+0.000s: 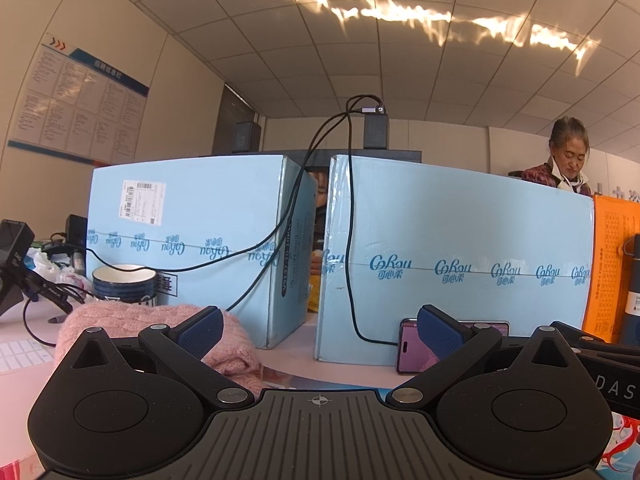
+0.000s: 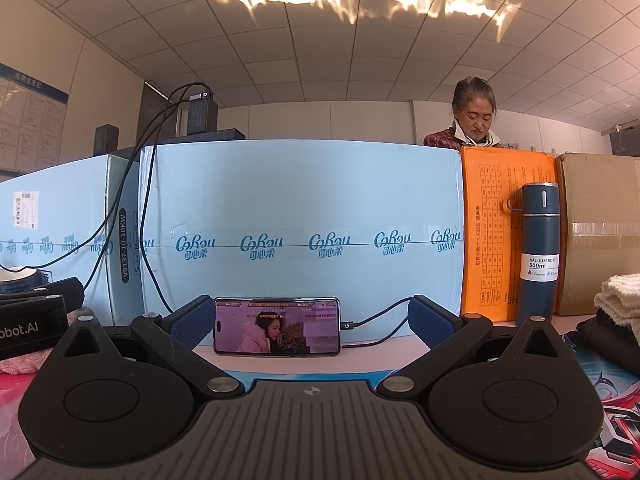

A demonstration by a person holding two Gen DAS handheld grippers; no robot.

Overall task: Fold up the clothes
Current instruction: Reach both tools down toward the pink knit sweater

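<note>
Both grippers, left [image 1: 319, 330] & right [image 2: 310, 320], jaws spread wide, holding nothing. Fluffy pink knit garment [image 1: 132, 322] lies on tabletop just beyond left gripper's left finger, beside striped ceramic mug [image 1: 124, 284].

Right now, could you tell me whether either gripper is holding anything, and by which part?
Nothing is held: the left gripper and right gripper are both open and empty.
</note>
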